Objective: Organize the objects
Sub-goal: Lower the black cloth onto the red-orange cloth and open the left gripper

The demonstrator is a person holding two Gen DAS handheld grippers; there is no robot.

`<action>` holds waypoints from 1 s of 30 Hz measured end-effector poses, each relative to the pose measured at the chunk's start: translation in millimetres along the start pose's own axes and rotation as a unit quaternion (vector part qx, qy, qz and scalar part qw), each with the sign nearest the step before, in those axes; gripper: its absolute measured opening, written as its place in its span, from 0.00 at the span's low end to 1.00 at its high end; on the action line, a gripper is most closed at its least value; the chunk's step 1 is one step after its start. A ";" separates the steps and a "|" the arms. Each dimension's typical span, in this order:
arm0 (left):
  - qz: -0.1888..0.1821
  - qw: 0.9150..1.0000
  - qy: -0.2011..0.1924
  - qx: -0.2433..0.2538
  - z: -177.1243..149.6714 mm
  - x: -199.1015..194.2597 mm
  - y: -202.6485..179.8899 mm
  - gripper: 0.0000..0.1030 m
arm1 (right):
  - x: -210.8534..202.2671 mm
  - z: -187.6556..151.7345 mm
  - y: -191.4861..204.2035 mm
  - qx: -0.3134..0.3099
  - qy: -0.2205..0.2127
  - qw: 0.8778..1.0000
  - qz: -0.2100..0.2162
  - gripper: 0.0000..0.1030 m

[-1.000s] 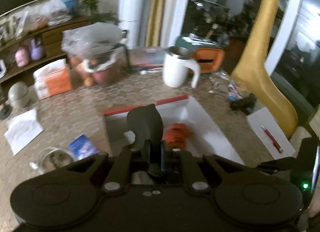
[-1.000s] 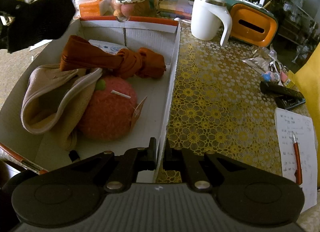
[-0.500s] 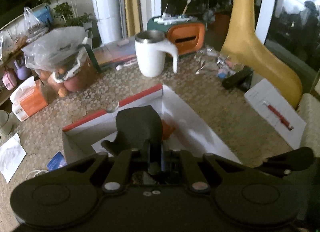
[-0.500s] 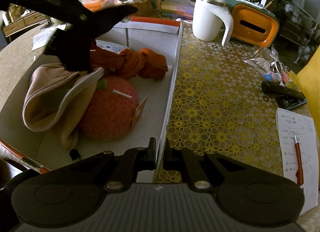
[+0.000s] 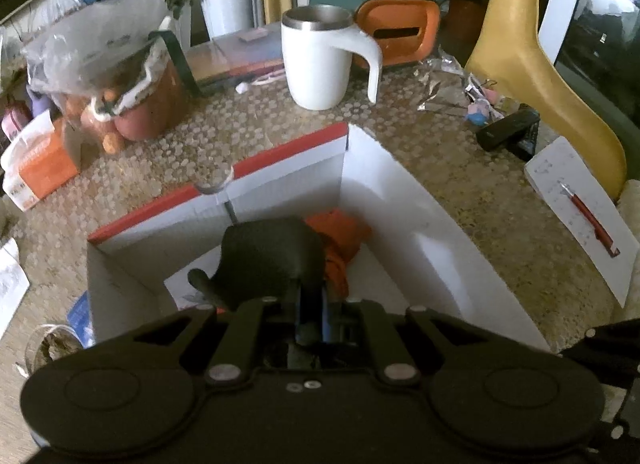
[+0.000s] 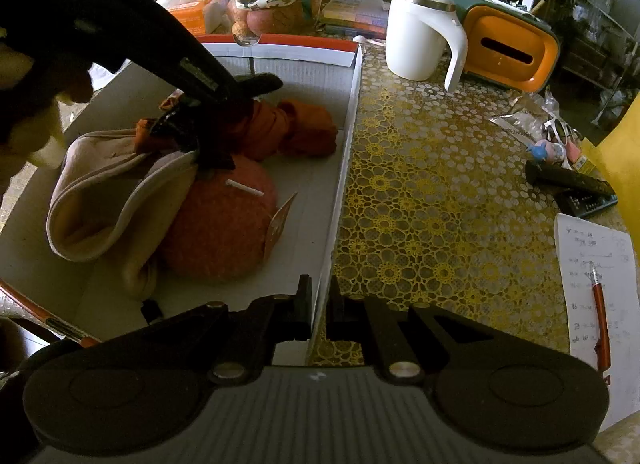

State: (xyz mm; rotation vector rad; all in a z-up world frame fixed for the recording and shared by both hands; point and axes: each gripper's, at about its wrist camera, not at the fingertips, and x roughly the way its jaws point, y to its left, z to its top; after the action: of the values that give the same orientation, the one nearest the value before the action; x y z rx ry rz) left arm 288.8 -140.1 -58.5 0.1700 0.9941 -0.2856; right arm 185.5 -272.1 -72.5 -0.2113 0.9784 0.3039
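The left gripper [image 5: 310,304] held a black glove [image 5: 268,260] in narrow jaws over the white box [image 5: 420,232], mid-frame; the right gripper [image 6: 320,304] pinched the box's side wall in the lower centre; the glove could snag on the orange cloth [image 6: 296,132] beneath it, or spill over the rim, if released too high.

Lace-covered table [image 6: 432,200], white box [image 5: 420,224], white mug [image 5: 320,60], notepaper [image 6: 600,304], remote [image 6: 568,180]
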 end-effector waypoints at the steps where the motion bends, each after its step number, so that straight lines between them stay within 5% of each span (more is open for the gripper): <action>1: -0.001 1.000 0.002 -0.002 -0.3 1.6 0.8 0.07 | -0.1 0.0 0.1 0.000 0.000 1.000 0.000 0.06; 12: -0.017 1.000 -0.005 -0.022 0.3 -3.5 7.2 0.24 | 0.8 -0.8 1.2 0.001 0.001 1.000 -0.003 0.06; 17: -0.018 0.999 -0.021 -0.023 -2.7 -14.4 9.4 0.48 | 0.8 -1.1 1.3 0.001 0.002 1.000 -0.005 0.06; 30: -0.036 0.997 -0.058 -0.043 -15.0 -56.2 26.5 0.59 | 0.0 -0.7 2.9 0.001 0.004 1.000 -0.010 0.06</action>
State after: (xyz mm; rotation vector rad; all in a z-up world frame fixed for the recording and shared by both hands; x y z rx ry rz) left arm 256.3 -101.9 -18.8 0.0389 0.8968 -0.3147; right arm 184.0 -269.6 -73.0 -0.2206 0.9843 0.2847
